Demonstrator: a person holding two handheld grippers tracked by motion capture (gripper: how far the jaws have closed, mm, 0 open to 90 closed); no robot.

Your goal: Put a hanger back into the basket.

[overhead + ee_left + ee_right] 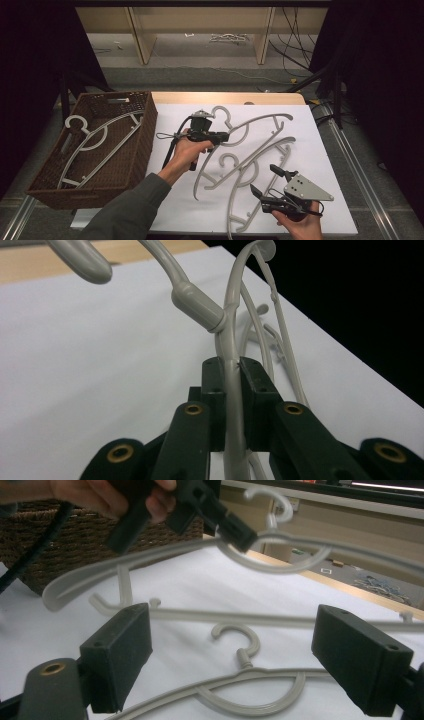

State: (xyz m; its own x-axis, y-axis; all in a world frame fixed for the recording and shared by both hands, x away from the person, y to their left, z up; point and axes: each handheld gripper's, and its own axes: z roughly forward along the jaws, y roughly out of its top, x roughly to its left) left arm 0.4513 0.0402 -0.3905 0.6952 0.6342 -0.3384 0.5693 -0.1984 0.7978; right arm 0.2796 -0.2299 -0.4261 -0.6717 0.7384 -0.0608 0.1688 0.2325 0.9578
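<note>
My left gripper (223,136) is clenched on the top grey plastic hanger (260,122), jaws pinching its thin arm just below the hook neck, at about twelve o'clock on the white bench (175,210). It looks light, stiff and slick, so I'd judge that near-neck hold steadiest, though the long arms may snag the other hangers (240,175) beneath. My right gripper (265,182) waits at five o'clock, jaws released. The wicker basket (145,135) sits at nine o'clock.
</note>
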